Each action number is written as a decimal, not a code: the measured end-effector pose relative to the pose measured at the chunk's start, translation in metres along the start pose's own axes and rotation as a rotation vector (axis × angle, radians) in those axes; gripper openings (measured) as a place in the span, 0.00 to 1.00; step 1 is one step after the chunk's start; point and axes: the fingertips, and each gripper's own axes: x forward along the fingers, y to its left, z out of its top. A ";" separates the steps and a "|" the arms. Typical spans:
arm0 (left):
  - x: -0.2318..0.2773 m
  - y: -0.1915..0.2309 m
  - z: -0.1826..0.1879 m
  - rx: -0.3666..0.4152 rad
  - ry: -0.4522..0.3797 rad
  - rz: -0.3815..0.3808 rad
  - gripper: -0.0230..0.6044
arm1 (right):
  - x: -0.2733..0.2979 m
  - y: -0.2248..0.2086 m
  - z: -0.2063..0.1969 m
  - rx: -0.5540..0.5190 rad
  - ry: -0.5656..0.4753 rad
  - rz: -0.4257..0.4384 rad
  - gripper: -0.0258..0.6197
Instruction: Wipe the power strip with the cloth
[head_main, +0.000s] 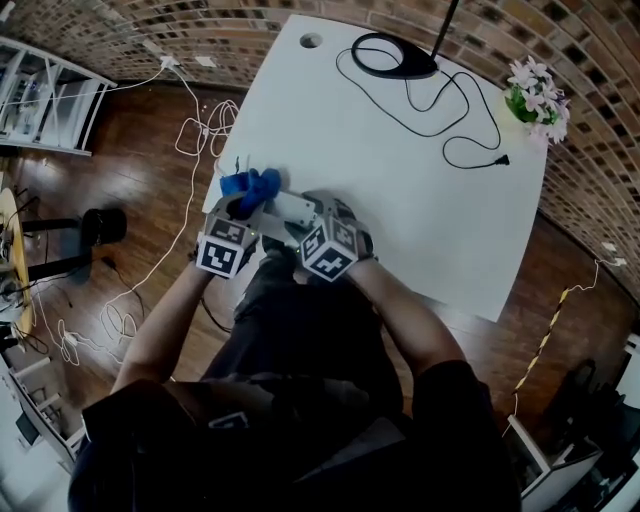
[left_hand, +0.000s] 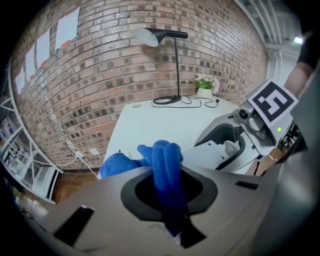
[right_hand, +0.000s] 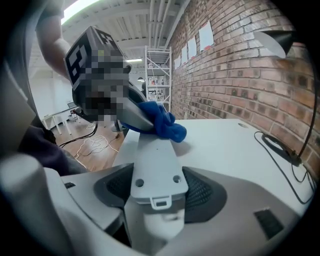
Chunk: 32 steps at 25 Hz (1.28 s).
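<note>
- Closest up is the right tool (right_hand: 156, 196). Its jaws are clamped on the near end of the power strip (right_hand: 155, 165), one pad on each long side, so that end is pinned.
- Left tool (left_hand: 169, 200) is squeezed tight on a bunched fold of the blue cloth (left_hand: 165, 160), with most of the cloth puffing out past the tips.
- From the head view, the strip (head_main: 290, 208) sits at the near left corner of the tabletop (head_main: 400, 200), right by the person's edge. It runs between the two tools, right tool (head_main: 312, 218) on one end and left tool (head_main: 245, 203) on the other.
- The cloth (head_main: 252, 186) is touching the far end of the strip, the end nearest the tabletop's left edge. The right gripper view shows the same thing, with the blue wad (right_hand: 162, 122) sitting right on the strip's tip.
- Can't tell if the strip is flat on the tabletop or lifted a bit.
- My read on progress: setup is done (cloth grabbed, strip held steady) and the wiping looks under way at one end.
- Left to do, I'd guess: the bare white stretch between the cloth and the right tool, plus the bit under the right pads, which needs a regrip.
- No visible dirt on it, so I can't judge how clean it is.
</note>
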 end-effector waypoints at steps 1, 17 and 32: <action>0.000 -0.005 0.001 0.008 0.000 -0.015 0.12 | 0.000 0.000 0.000 -0.001 0.000 0.000 0.50; 0.008 -0.059 0.014 0.071 -0.019 -0.200 0.12 | 0.001 0.001 0.001 -0.009 -0.001 0.008 0.49; 0.009 -0.106 0.022 0.078 0.023 -0.478 0.11 | -0.004 0.002 0.001 -0.030 -0.020 0.000 0.49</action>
